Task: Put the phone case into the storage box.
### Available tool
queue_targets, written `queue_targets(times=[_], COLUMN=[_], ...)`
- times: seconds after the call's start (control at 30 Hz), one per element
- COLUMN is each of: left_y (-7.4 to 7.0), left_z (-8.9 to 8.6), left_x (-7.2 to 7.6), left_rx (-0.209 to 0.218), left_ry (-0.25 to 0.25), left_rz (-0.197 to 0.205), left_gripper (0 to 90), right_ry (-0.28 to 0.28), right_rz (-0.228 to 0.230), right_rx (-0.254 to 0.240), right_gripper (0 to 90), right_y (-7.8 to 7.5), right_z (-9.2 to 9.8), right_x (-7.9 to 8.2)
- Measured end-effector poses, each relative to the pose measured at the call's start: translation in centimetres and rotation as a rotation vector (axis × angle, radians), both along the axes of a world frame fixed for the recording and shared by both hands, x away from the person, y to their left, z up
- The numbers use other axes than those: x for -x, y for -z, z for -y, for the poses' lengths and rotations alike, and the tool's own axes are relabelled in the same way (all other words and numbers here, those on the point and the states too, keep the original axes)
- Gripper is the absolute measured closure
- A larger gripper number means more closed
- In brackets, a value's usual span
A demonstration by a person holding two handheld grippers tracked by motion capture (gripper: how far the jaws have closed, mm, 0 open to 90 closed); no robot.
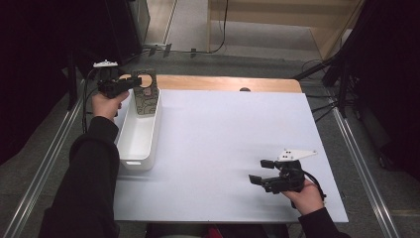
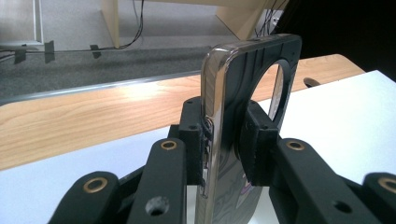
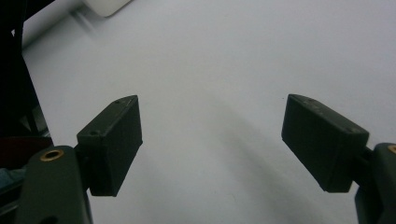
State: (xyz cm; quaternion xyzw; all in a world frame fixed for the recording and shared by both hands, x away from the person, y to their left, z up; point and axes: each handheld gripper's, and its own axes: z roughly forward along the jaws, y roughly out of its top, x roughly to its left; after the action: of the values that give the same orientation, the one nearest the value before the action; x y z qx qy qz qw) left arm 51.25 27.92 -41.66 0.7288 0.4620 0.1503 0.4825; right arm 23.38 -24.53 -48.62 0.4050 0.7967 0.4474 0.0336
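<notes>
We see the left gripper [image 1: 132, 83] at the far left of the table, clamped on a phone case [image 1: 146, 94] with a patterned back and a big round hole near its top. In the left gripper view the pads [image 2: 256, 148] press on both faces of the phone case [image 2: 243, 93], which stands upright, edge-on to the camera. In the high view the case's lower end sits inside the far end of a white bin [image 1: 139, 133], a long narrow one lying along the left edge of the white mat [image 1: 223, 148]. The right gripper [image 1: 261, 171] rests low over the mat near right, jaws spread wide, nothing between them; the right gripper view shows bare mat [image 3: 210, 93] between the pads [image 3: 116, 140].
</notes>
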Motion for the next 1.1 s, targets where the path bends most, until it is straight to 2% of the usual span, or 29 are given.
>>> queue_targets(times=[0.2, 0.43, 0.6, 1.1], left_y=[0.3, 0.4, 0.6, 1.1], left_z=[0.3, 0.3, 0.3, 0.0], left_x=[-0.1, -0.1, -0.2, -0.5], left_rx=[-0.006, -0.015, -0.02, 0.0], left_ry=[0.008, 0.007, 0.01, 0.003], left_rz=[-0.007, 0.009, -0.003, -0.005], left_gripper=[72.3, 72.1, 71.8, 69.1], right_ry=[0.001, -0.004, -0.002, -0.006], right_rz=[0.001, -0.001, -0.004, -0.004], right_rx=[0.003, 0.005, 0.004, 0.005], right_gripper=[19.2, 19.2, 19.2, 19.2], right_y=[0.1, 0.2, 0.2, 0.2], right_z=[0.0, -0.1, -0.1, -0.1], right_x=[0.0, 0.0, 0.0, 0.0])
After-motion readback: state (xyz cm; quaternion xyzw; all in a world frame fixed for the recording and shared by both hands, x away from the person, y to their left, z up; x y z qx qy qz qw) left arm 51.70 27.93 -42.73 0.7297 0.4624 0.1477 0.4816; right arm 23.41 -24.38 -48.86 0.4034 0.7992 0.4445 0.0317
